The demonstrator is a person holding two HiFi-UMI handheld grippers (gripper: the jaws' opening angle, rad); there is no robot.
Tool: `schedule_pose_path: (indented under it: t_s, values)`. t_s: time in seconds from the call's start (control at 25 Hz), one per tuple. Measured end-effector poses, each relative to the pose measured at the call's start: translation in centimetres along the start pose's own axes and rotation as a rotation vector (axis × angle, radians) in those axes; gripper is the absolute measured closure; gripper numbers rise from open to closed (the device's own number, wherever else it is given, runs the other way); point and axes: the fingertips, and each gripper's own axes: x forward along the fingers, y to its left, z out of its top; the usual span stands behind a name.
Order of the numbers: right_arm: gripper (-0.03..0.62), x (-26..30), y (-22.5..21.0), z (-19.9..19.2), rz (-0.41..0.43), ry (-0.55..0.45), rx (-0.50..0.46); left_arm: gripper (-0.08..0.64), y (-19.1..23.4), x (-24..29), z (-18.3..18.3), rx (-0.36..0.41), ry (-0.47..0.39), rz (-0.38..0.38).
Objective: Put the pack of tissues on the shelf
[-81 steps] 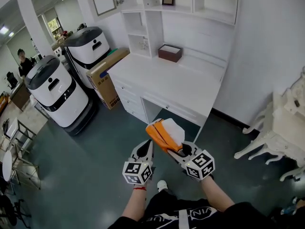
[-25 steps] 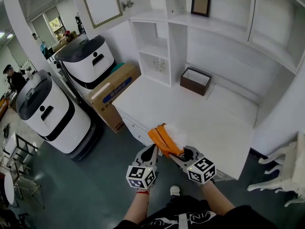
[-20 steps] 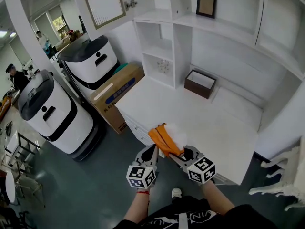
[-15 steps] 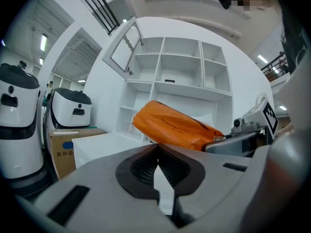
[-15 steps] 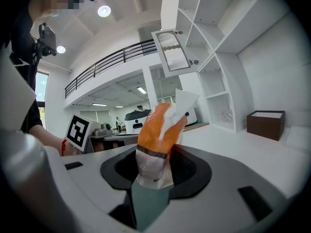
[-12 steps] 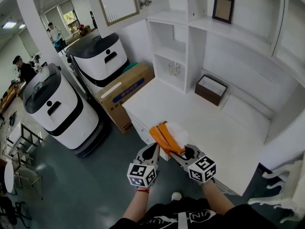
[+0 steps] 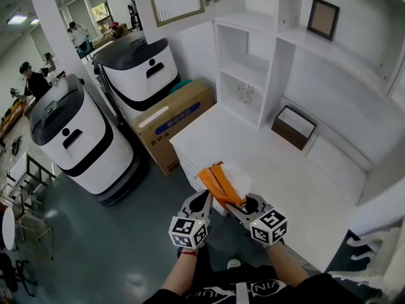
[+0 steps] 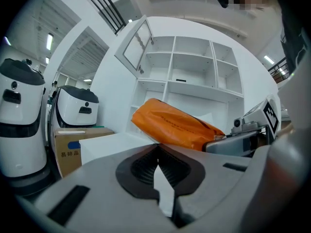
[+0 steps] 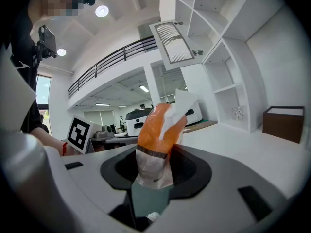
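The pack of tissues (image 7: 217, 181) is orange with a white end. My right gripper (image 7: 236, 206) is shut on its near end and holds it out over the front left corner of the white desk (image 7: 278, 170). In the right gripper view the pack (image 9: 159, 130) stands up from between the jaws of this gripper (image 9: 153, 165). My left gripper (image 7: 203, 196) is shut with nothing in it, just left of the pack. The left gripper view shows this gripper (image 8: 156, 149) with the pack (image 8: 170, 125) to its right. The white shelf unit (image 7: 250, 75) rises behind the desk.
A brown open box (image 7: 295, 126) sits on the desk by the back wall, and a picture frame (image 7: 323, 19) stands on an upper shelf. Two white wheeled robots (image 7: 69, 138) and a cardboard box (image 7: 174, 122) stand left of the desk. Several people stand far left.
The desk and shelves have come closer and slid under the grippers. Both grippers keep their pose, with the pack still held in the right one.
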Motion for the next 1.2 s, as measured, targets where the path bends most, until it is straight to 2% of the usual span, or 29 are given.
schedule_pose_path:
  t_s: [0.24,0.52,0.84,1.2]
  values:
    - [0.439,4.6,-2.8,2.7,-0.082,-0.027,0.026,0.554,4.0,4.1,2.3,0.028,0.026,-0.097]
    - [0.437,10.2,-5.0,6.3,-0.162,-0.062,0.027,0.554,9.5,7.8,5.8,0.035,0.013,-0.169]
    - [0.437,13.9,-6.1,7.7,-0.253,-0.065,0.060,0.554,12.9,10.1,7.0,0.027,0.035,-0.268]
    - [0.437,18.8,-6.4,9.0,-0.322,-0.076,0.067,0.554,17.6,11.4,8.4,0.031,0.032,-0.331]
